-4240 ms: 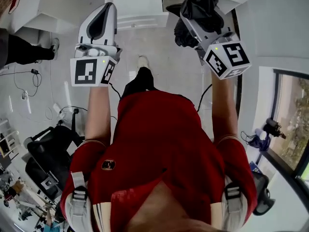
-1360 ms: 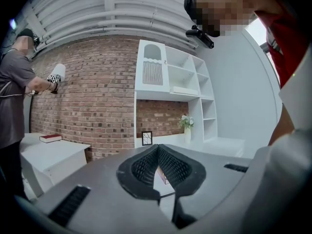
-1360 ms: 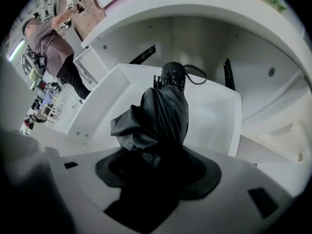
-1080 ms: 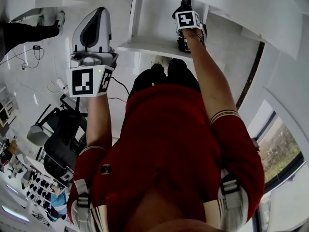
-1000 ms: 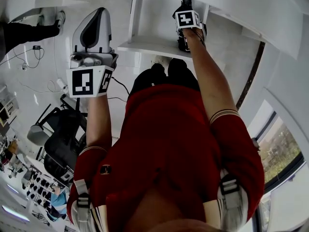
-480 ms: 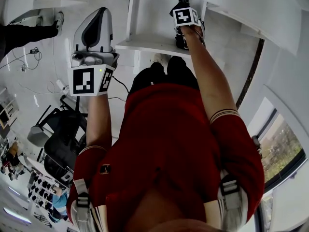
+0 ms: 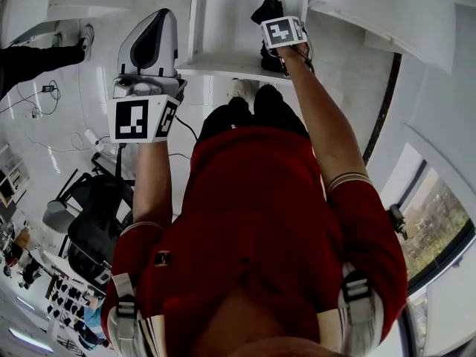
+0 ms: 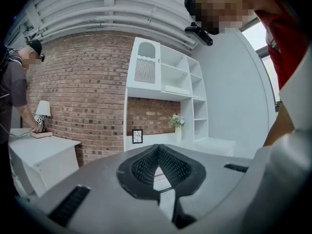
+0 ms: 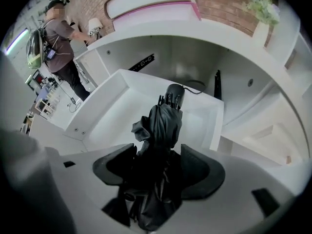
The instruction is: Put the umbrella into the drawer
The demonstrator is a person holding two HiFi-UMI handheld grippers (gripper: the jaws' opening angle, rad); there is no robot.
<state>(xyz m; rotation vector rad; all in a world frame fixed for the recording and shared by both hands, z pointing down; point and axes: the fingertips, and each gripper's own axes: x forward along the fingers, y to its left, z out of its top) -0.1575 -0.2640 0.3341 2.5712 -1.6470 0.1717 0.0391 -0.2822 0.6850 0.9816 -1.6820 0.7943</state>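
The black folded umbrella [image 9: 163, 126] lies in the open white drawer [image 9: 105, 104], its handle end toward the drawer's back wall. My right gripper [image 9: 158, 164] points steeply down over it, jaws spread wide, and the loose fabric shows in the gap between the pads without being squeezed. From the head view the umbrella [image 7: 268, 10] shows inside the drawer [image 7: 223, 28], just beyond the right gripper [image 7: 281, 37]. My left gripper [image 7: 151, 39] is held out level to the drawer's left, its fingertips together and nothing in them; the left gripper view shows the gripper [image 8: 158, 147] facing away from the drawer.
The cabinet top [image 7: 335, 6] overhangs the drawer. A person in dark clothes [image 7: 33, 54] stands at the left by a white table [image 8: 39, 150]. Cables [image 7: 67, 136] and a dark chair [image 7: 82, 222] are on the floor to the left. A white shelf unit [image 8: 165, 82] stands against the brick wall.
My right gripper has lifted up from the drawer while the umbrella stayed down inside. Some seconds ago it carried the umbrella above the floor. The left gripper drifted slightly.
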